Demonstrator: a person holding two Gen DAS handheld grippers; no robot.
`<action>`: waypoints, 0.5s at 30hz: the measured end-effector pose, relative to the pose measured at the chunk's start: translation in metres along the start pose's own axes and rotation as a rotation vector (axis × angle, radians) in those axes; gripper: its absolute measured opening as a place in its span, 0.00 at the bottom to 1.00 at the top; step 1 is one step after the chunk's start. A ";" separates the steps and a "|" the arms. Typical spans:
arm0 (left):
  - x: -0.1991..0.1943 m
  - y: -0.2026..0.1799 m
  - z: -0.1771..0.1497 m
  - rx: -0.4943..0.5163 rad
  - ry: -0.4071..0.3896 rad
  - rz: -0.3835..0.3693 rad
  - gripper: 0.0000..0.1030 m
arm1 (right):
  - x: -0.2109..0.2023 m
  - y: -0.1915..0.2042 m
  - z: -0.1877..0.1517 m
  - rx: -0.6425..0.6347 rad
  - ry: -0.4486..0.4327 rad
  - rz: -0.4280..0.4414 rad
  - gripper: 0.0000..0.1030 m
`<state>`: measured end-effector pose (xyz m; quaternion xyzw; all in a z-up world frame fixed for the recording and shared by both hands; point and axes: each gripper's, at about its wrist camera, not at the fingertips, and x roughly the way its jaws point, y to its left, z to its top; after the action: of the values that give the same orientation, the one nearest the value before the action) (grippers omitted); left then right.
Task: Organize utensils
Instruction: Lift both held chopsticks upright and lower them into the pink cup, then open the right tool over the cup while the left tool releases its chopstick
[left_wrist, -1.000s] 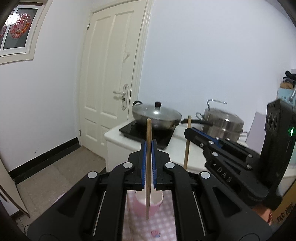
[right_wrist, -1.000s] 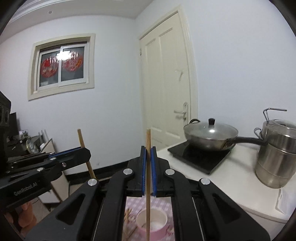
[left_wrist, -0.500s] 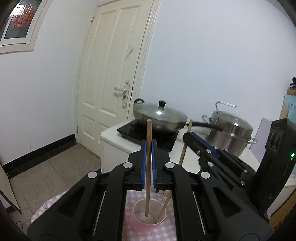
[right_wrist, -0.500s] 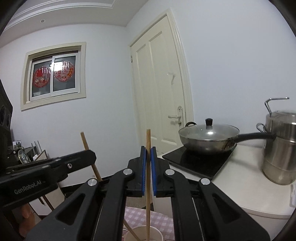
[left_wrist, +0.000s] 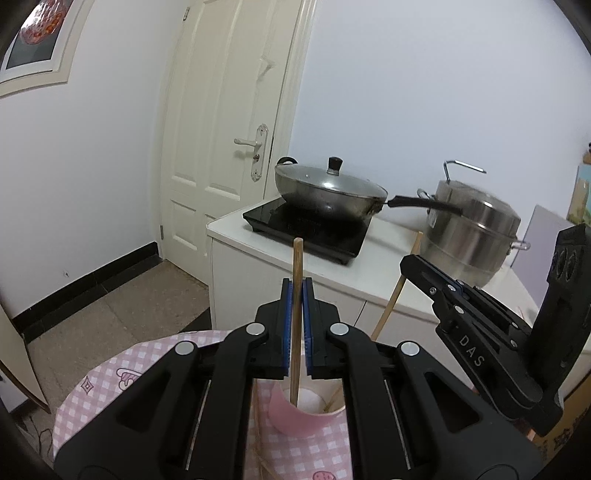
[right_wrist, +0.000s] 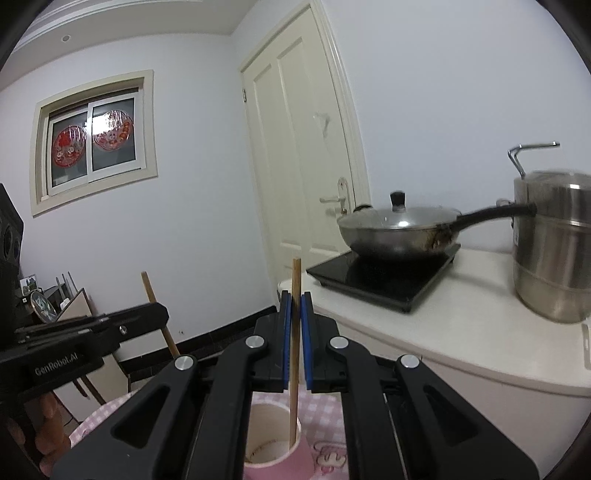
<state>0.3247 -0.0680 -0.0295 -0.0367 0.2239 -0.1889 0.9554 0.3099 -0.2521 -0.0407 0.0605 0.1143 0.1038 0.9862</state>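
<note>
Pink checked tablecloth (left_wrist: 110, 384) carries the pink cup (left_wrist: 295, 417); both grippers (left_wrist: 297, 295) (right_wrist: 295, 306), each clamping a chopstick (left_wrist: 296, 314) (right_wrist: 295, 325), have sunk, tips now inside it.

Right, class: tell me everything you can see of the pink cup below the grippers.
The pink cup is a round, open-topped holder, pink outside and pale inside, seemingly plastic or paper. It stands upright on the pink checked tablecloth. The chopstick clamped in the left gripper dips into its mouth, as does the right gripper's chopstick. Its base is hidden.
</note>
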 end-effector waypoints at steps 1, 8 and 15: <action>0.000 -0.001 -0.002 0.005 0.004 -0.001 0.06 | -0.002 0.000 -0.003 0.002 0.006 -0.001 0.04; -0.007 -0.001 -0.013 0.031 0.016 -0.007 0.06 | -0.011 0.002 -0.012 0.007 0.042 -0.001 0.04; -0.012 0.001 -0.015 0.026 0.038 -0.023 0.06 | -0.017 0.005 -0.017 0.015 0.073 -0.005 0.04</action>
<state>0.3084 -0.0627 -0.0376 -0.0232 0.2393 -0.2034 0.9491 0.2887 -0.2491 -0.0523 0.0637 0.1509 0.1024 0.9812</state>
